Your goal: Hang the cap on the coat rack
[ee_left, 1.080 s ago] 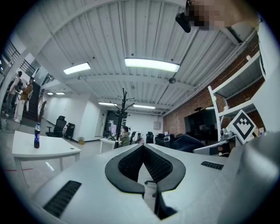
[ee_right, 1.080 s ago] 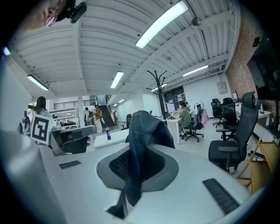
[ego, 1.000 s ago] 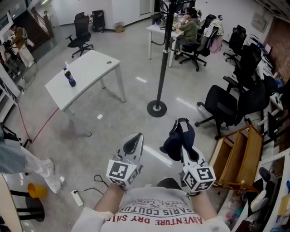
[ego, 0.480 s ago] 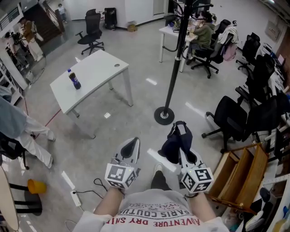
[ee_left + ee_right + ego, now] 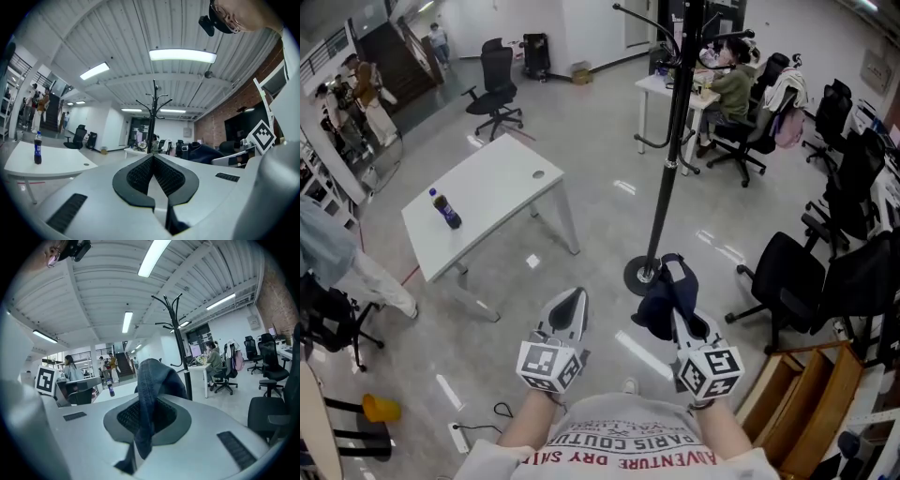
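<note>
A dark blue cap (image 5: 661, 296) hangs from my right gripper (image 5: 677, 284), whose jaws are shut on its fabric; in the right gripper view the cap (image 5: 151, 394) drapes over the closed jaws. The black coat rack (image 5: 675, 141) stands just ahead, its round base (image 5: 642, 277) on the floor and its hooks (image 5: 172, 305) rising above. My left gripper (image 5: 570, 302) is held beside the right one, shut with nothing in it. From the left gripper view the coat rack (image 5: 153, 117) stands straight ahead.
A white table (image 5: 483, 204) with a dark bottle (image 5: 444, 209) stands at left. Black office chairs (image 5: 787, 281) crowd the right side, a wooden crate (image 5: 802, 403) sits at lower right. A person (image 5: 733, 84) sits at a far desk. Others stand at far left.
I have stepped closer to the coat rack; its base has come nearer the grippers and its upper pole and hooks have come into view. Both grippers keep their hold and spacing.
</note>
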`<state>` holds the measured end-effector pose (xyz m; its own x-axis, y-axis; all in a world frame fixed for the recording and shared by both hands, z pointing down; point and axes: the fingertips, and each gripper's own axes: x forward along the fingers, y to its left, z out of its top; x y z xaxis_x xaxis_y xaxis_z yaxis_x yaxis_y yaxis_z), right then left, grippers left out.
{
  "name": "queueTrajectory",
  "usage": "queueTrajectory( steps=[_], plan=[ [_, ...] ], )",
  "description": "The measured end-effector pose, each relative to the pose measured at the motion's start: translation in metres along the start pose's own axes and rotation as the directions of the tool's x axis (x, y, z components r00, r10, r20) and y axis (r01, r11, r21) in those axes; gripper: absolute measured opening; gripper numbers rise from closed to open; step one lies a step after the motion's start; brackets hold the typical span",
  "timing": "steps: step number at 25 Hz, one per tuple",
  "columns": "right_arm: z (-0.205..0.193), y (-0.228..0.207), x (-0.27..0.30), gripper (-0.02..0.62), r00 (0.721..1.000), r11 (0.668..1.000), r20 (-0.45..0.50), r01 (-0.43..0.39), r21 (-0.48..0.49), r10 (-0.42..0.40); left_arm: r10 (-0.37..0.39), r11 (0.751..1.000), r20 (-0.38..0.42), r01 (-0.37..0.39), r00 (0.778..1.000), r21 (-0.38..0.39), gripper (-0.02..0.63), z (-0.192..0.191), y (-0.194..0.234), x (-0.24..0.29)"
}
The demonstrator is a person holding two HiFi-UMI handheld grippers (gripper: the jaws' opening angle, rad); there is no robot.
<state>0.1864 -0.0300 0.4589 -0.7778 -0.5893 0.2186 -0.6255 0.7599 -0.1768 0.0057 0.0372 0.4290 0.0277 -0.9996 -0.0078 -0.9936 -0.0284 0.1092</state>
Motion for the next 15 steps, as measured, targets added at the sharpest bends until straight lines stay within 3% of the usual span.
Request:
queueTrajectory(
  steps=[8,15],
  plan=[
    [0.035,-0.058,0.067,0.025,1.000,1.000,0.014,0.021,-0.005,-0.021,-0.029,1.000,0.016,0.029,0.999,-0.008,0.005,0.013,0.019,0.094],
    [0.055,-0.074,0.135,0.025,0.996,0.997,0.039,0.081,0.012,-0.082,-0.095,0.995,0.000,0.095,0.995,-0.011,0.005,0.008,0.072,0.164]
  ],
)
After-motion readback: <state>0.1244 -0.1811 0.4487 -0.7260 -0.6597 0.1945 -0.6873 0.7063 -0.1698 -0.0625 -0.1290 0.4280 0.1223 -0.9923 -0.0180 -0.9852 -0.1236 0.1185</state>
